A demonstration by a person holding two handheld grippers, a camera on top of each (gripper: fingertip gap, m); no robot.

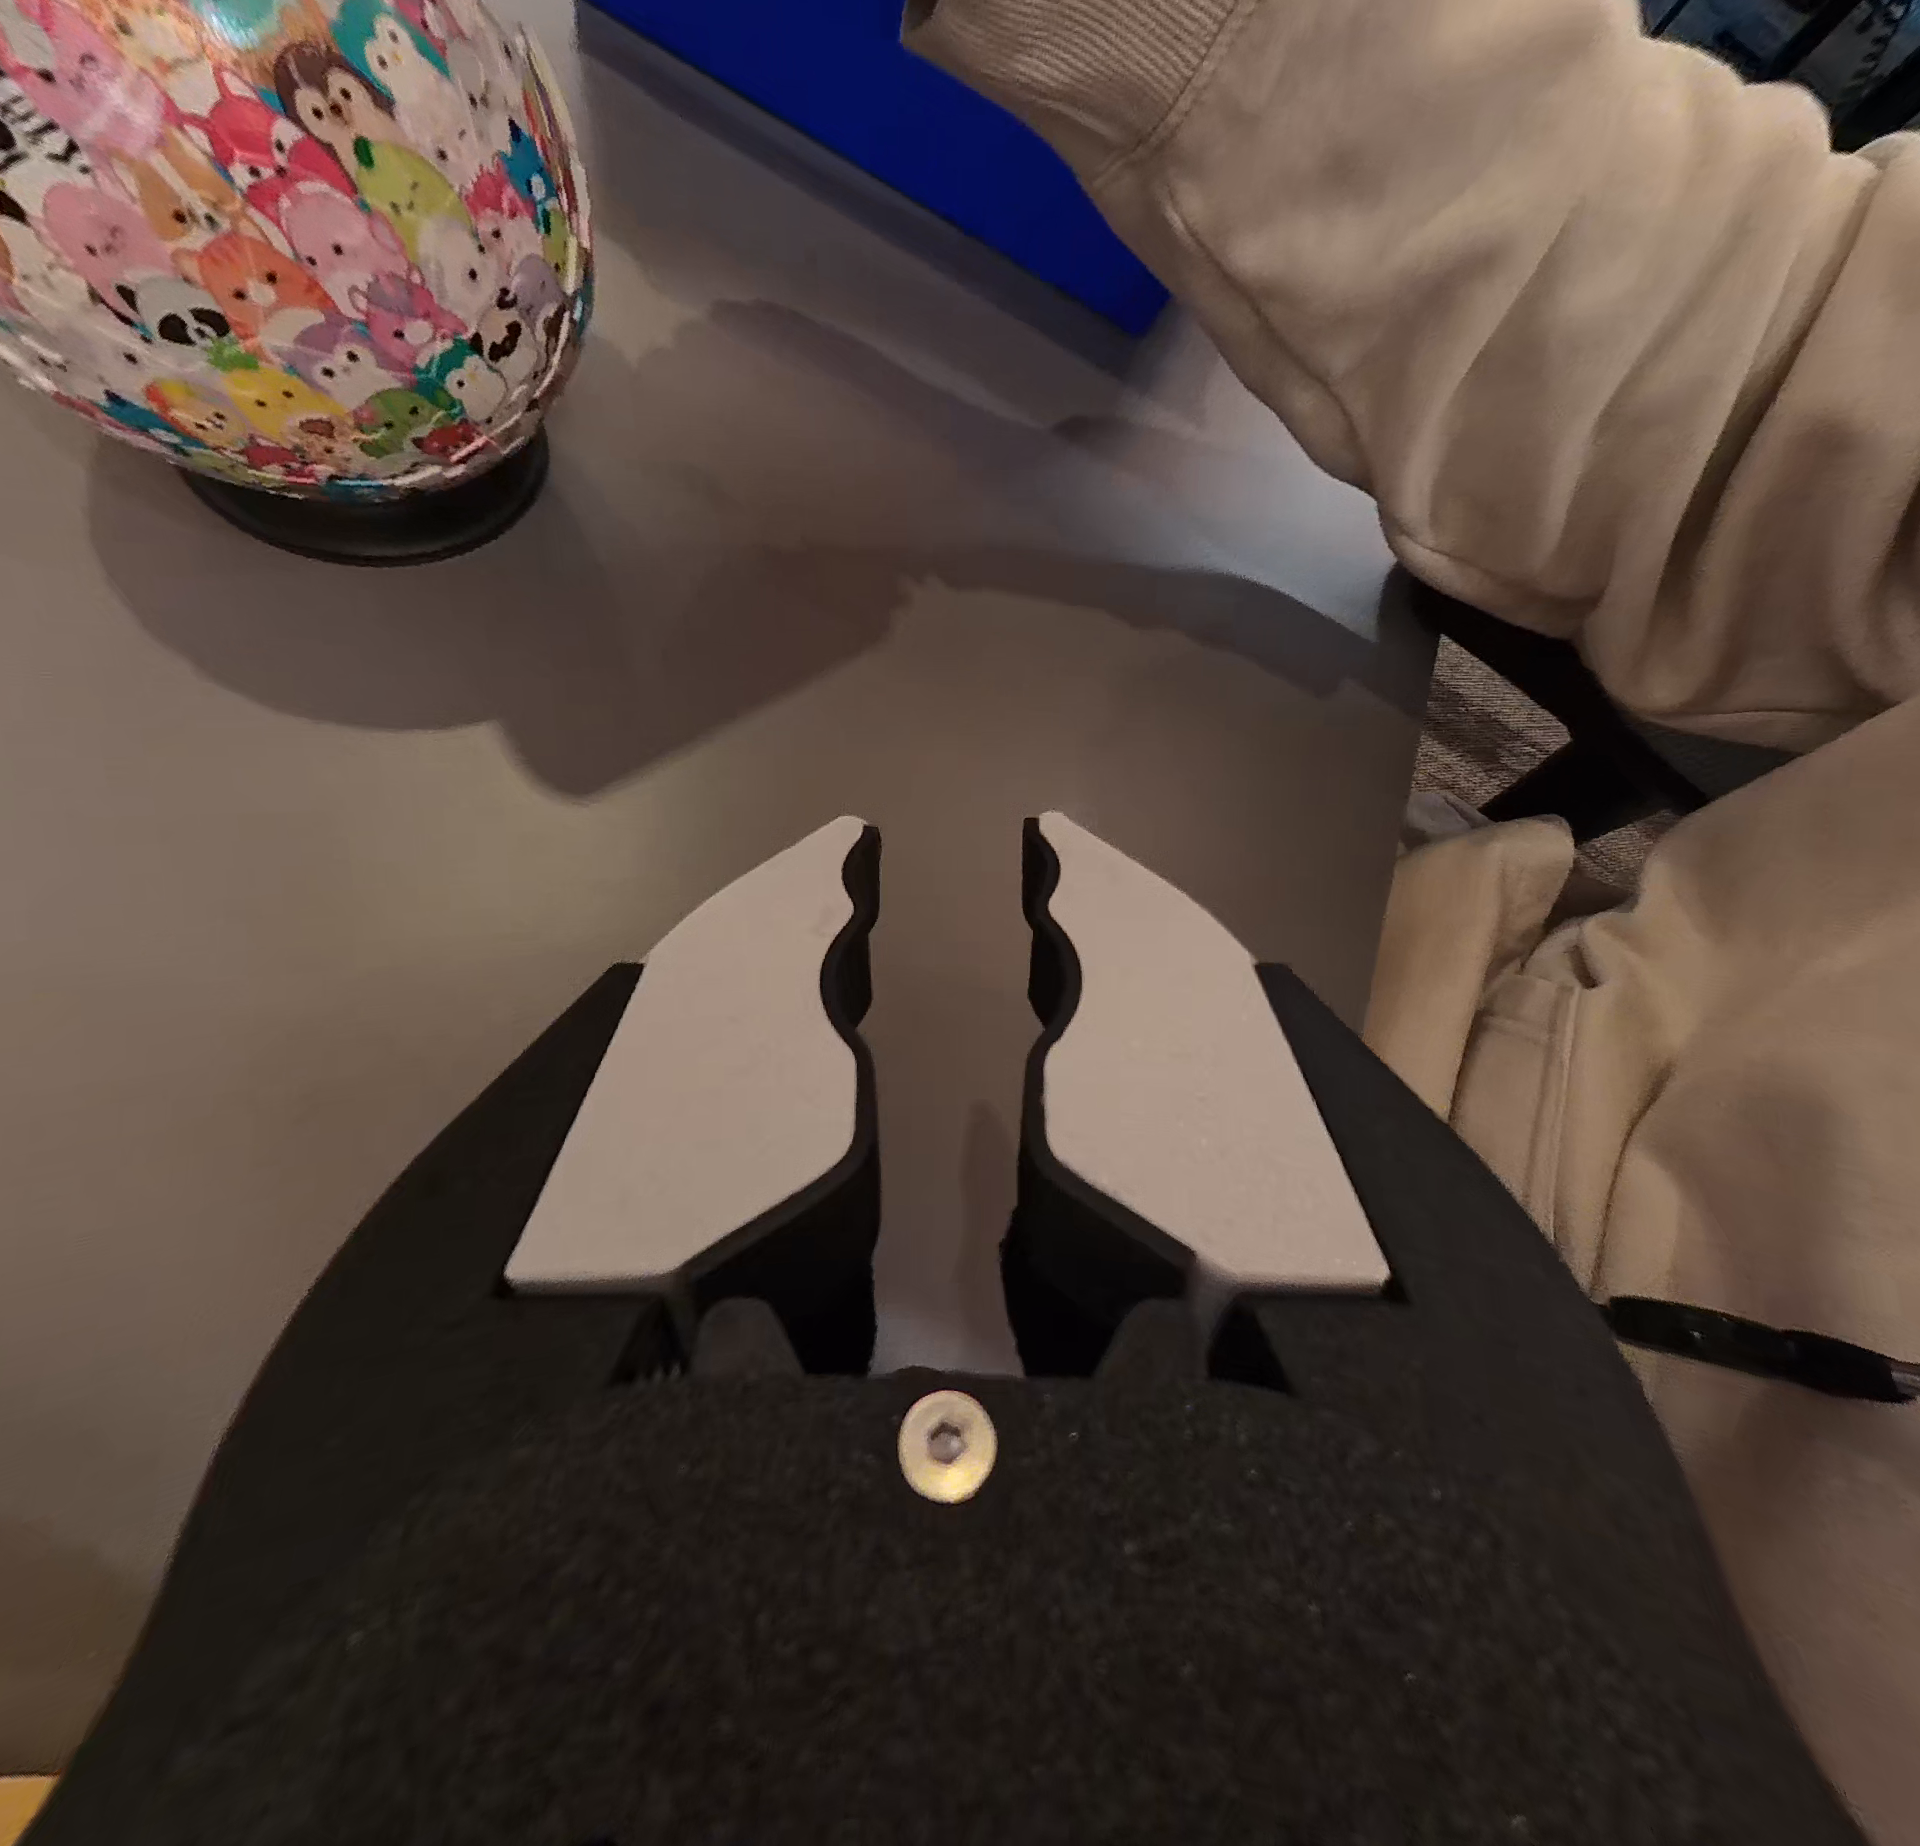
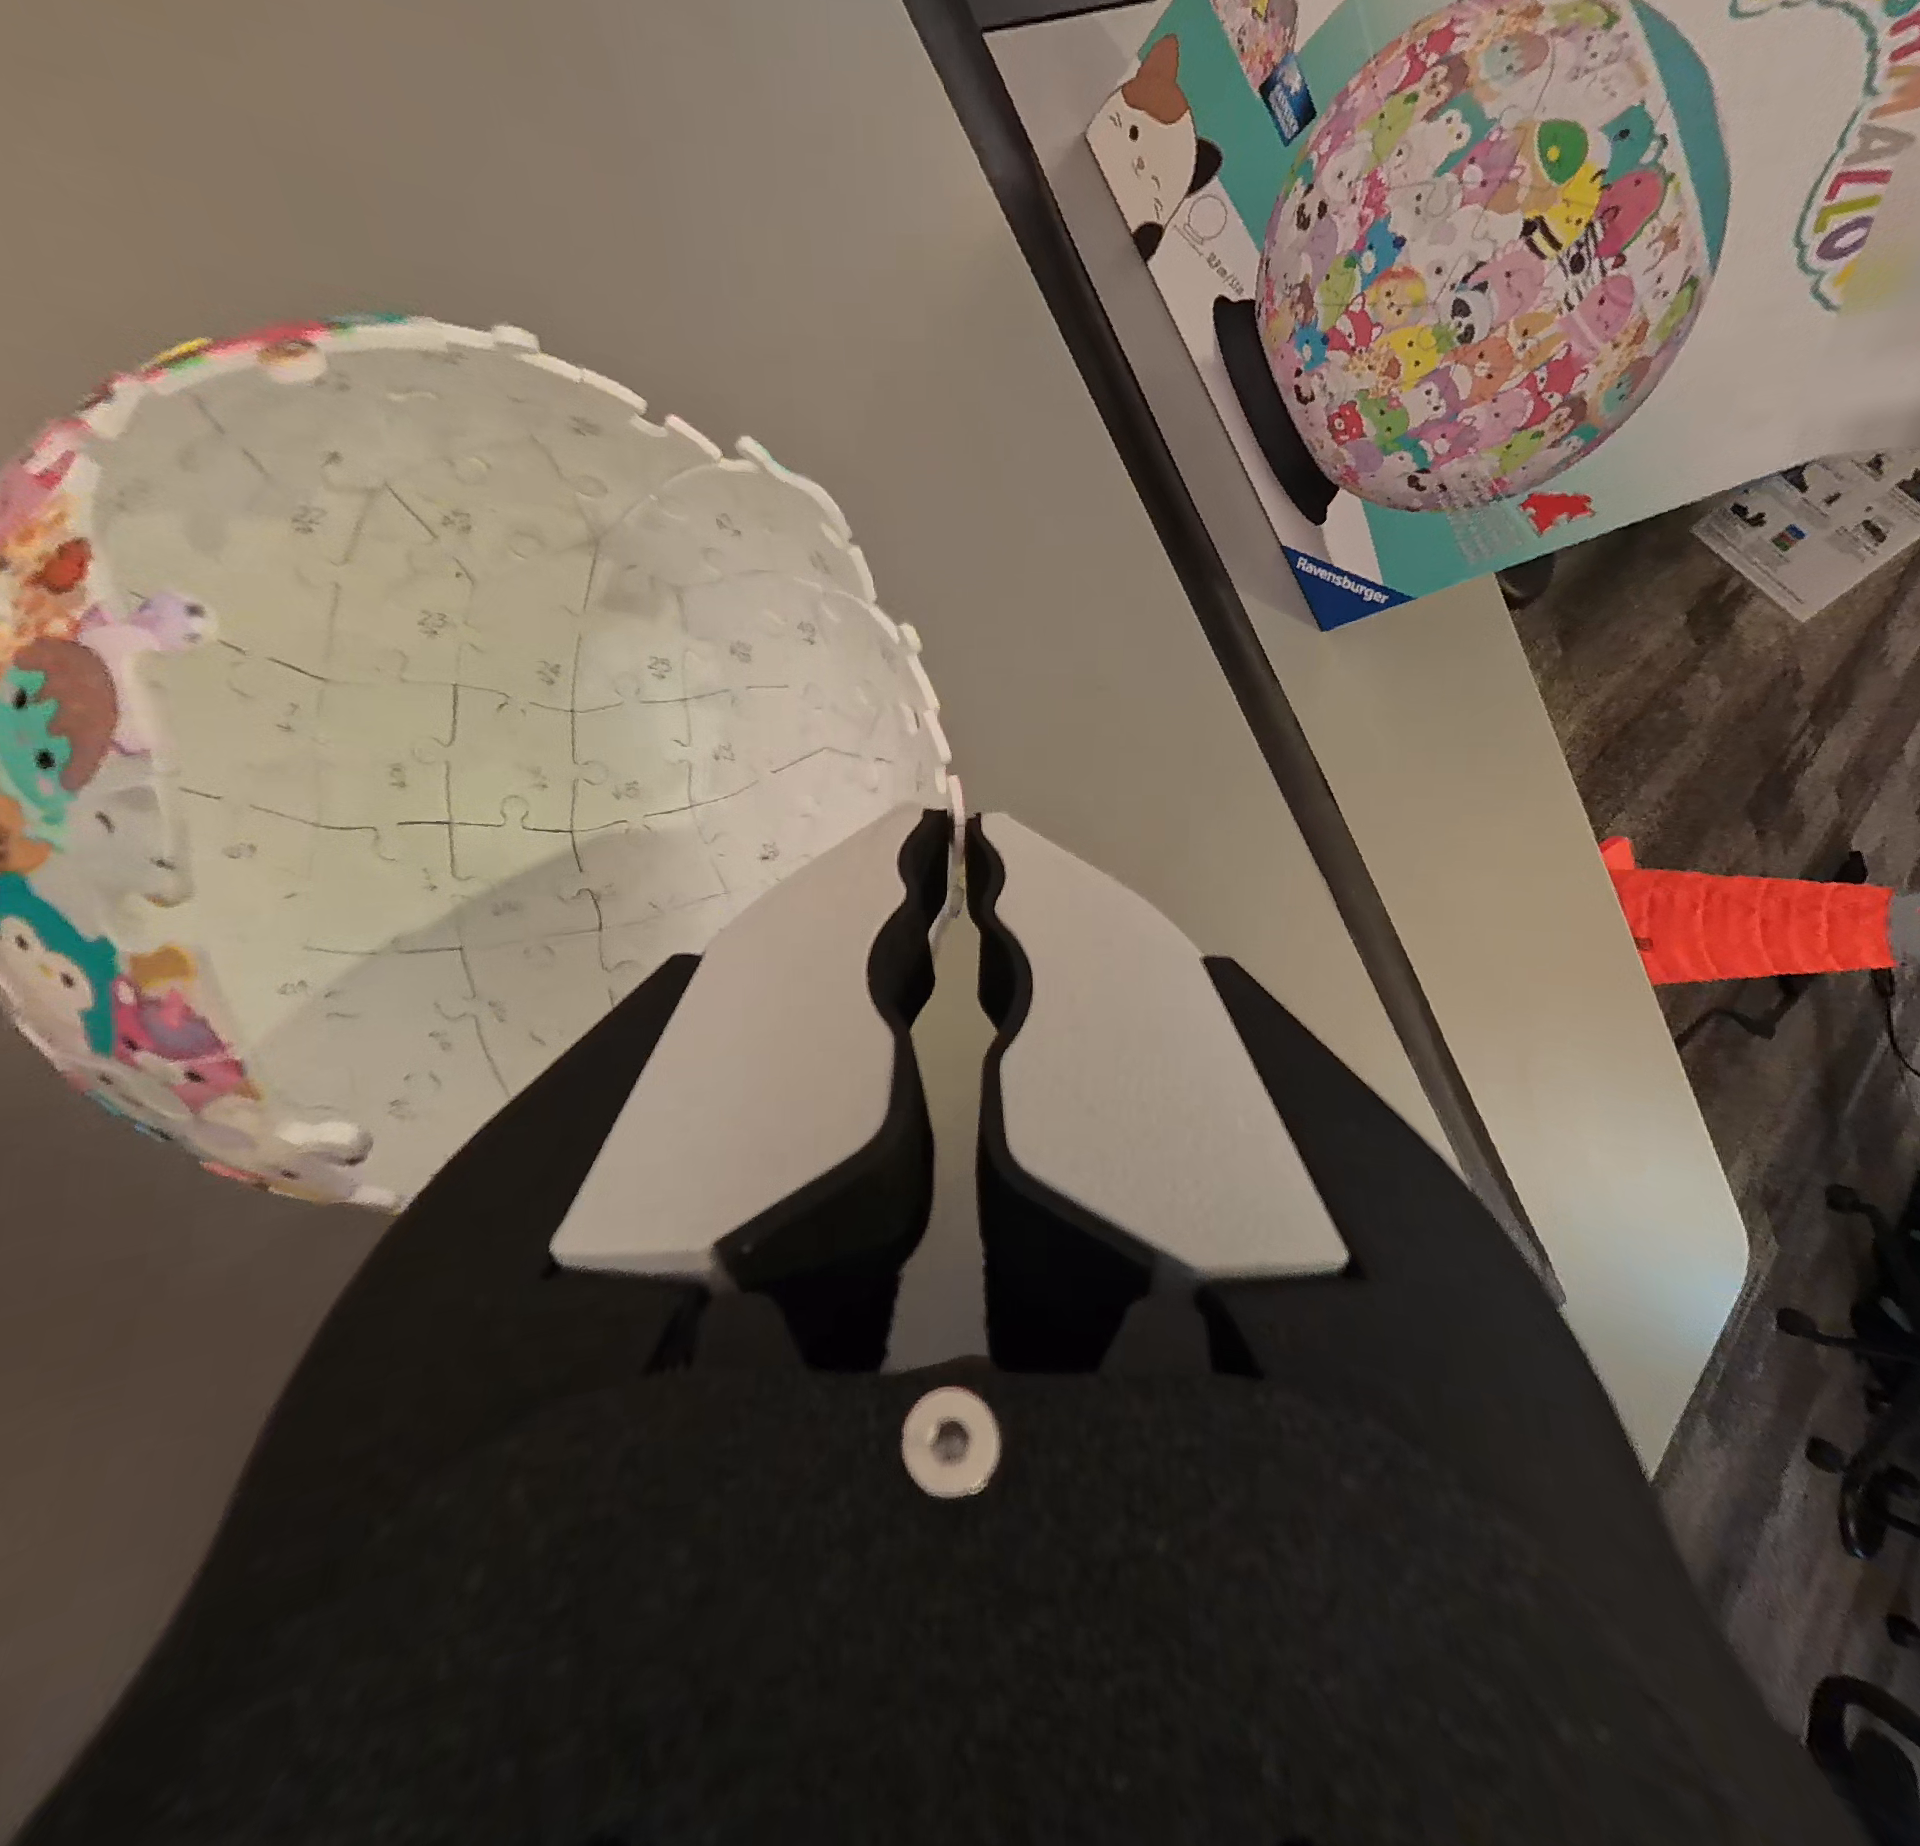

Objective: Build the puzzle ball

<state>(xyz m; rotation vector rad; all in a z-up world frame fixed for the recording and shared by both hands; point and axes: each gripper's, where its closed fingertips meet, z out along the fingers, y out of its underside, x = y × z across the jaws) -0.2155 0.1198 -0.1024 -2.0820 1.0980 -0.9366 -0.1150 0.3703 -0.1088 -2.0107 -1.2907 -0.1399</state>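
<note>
White-fingered right gripper (image 2: 961, 830) pinching puzzle ball (image 2: 499, 736) rim | left gripper (image 1: 951, 840) narrowly parted, empty, above table (image 1: 312, 965)

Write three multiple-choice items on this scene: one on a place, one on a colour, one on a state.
1. Where does the puzzle box lie?
A. On the floor
B. On a table top
C. Inside the ball

2. What colour is the stand under the puzzle ball?
A. Black
B. White
C. Orange

3. How is the left gripper?
A. Shut on a piece
B. Shut and empty
C. Open and empty

Key:
1 B: the right wrist view shows the puzzle box flat on the pale table top, past the dark seam.
2 A: the stand is a black ring under the puzzle ball.
3 C: the left gripper has its fingers apart, with only bare grey table between them.
</note>
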